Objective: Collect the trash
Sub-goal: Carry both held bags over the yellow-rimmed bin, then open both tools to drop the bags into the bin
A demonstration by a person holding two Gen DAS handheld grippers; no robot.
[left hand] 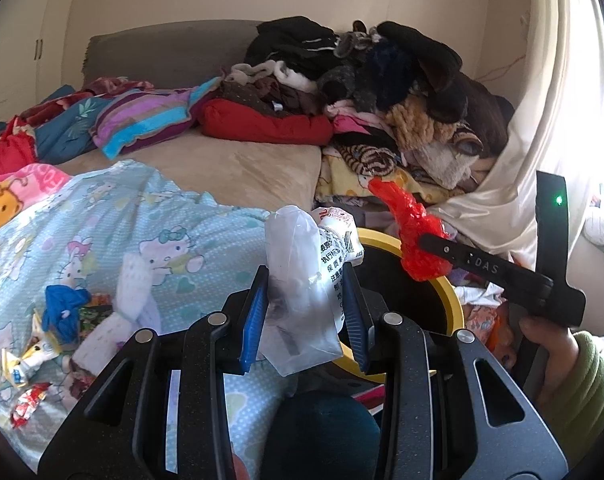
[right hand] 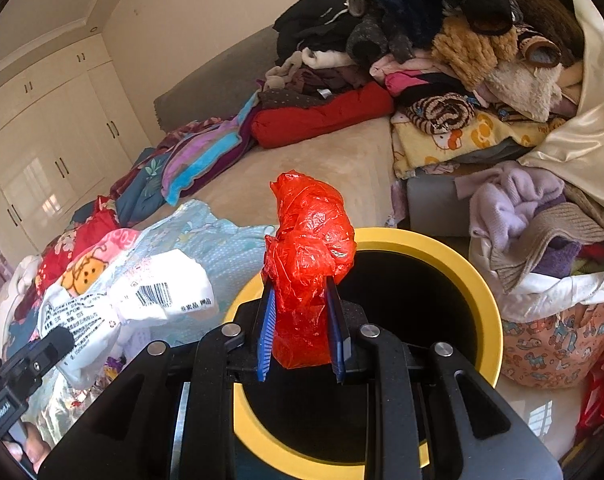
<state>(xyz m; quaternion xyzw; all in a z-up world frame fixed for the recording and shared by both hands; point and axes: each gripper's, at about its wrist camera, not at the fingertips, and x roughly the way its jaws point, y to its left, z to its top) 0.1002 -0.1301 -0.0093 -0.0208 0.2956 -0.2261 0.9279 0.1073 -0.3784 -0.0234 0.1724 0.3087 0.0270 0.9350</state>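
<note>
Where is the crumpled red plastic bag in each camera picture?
Left wrist view: the red plastic bag is right of centre, pinched by the right hand-held gripper.
Right wrist view: it fills the centre, clamped between blue pads.
Shared landmark: the yellow-rimmed bin just behind it.

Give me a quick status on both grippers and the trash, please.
Left gripper shut on white plastic wrapper. Right gripper shut on red plastic bag, over yellow-rimmed bin. Nothing blocking the bin mouth.

Home bedroom, bed point(left hand: 238, 168) with grey headboard point(left hand: 170, 52), cartoon-print quilt point(left hand: 114, 240), heaped clothes point(right hand: 442, 40), white built-in wardrobe point(right hand: 50, 140), cream curtain point(left hand: 550, 92) by bright window.
</note>
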